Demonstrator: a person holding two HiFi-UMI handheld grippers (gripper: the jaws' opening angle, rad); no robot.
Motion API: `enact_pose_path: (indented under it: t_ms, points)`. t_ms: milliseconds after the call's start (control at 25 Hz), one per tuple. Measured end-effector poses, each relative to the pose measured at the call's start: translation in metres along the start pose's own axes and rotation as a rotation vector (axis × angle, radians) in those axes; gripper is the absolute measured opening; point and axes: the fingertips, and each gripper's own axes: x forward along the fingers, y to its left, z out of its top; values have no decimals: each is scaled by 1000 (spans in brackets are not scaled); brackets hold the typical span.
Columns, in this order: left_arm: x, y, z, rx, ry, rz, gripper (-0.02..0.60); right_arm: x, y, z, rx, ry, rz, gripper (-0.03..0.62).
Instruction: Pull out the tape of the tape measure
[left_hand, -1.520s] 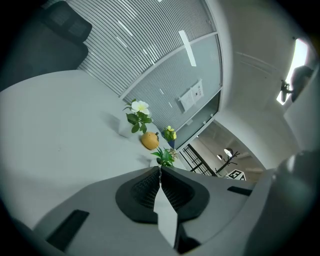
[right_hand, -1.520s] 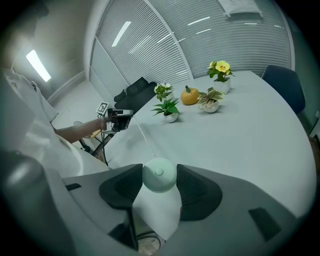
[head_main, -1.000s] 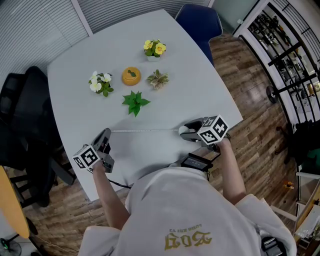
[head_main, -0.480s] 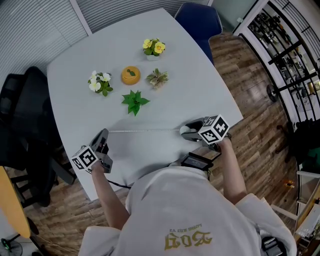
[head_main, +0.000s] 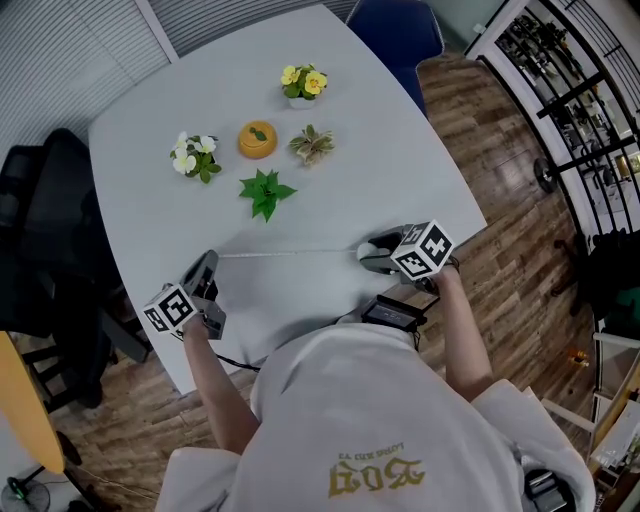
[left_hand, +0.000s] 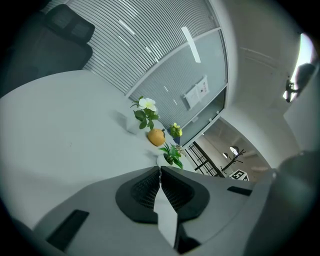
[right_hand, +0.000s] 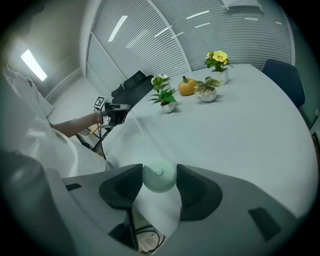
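Note:
The tape measure's round pale green case (right_hand: 159, 175) sits between the pads of my right gripper (right_hand: 159, 178), which is shut on it near the table's front right edge (head_main: 368, 254). A thin white tape (head_main: 290, 252) runs straight left from the case, low over the white table (head_main: 340, 190). It ends at my left gripper (head_main: 213, 260), whose jaws are pressed together on the tape's end (left_hand: 160, 171). In the right gripper view the tape (right_hand: 136, 131) leads away to the left gripper (right_hand: 116, 112).
Small potted plants stand at the table's far middle: white flowers (head_main: 190, 157), an orange pumpkin-shaped pot (head_main: 257, 140), yellow flowers (head_main: 303, 82), a striped plant (head_main: 312, 145), a green leafy one (head_main: 264, 190). A blue chair (head_main: 400, 35) is behind, a black chair (head_main: 50, 230) at left.
Both grippers have stayed almost where they were, with the tape stretched about the same length between them. The head view has shifted slightly.

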Motion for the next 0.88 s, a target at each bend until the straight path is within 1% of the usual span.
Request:
enact_pose_path:
  t_ms: [280,360,560,680,880]
  points:
    - [5,-3,-7,3,26,3,12,4,-3,-2,1,2,-11,229]
    - [10,-7,-10,21,55,13,12,6,-6,-3,-5,12,-26,229]
    - [16,-3,-26,74,147,76,11,8,-13,-7,-18,36,-64,229]
    - [21,-6,-30,81,167,68,12,8,-19,-8,-18,34,-85,229]
    - [27,-5,-37,88,189,90,12,12,-28,-11,-24,41,-124,229]
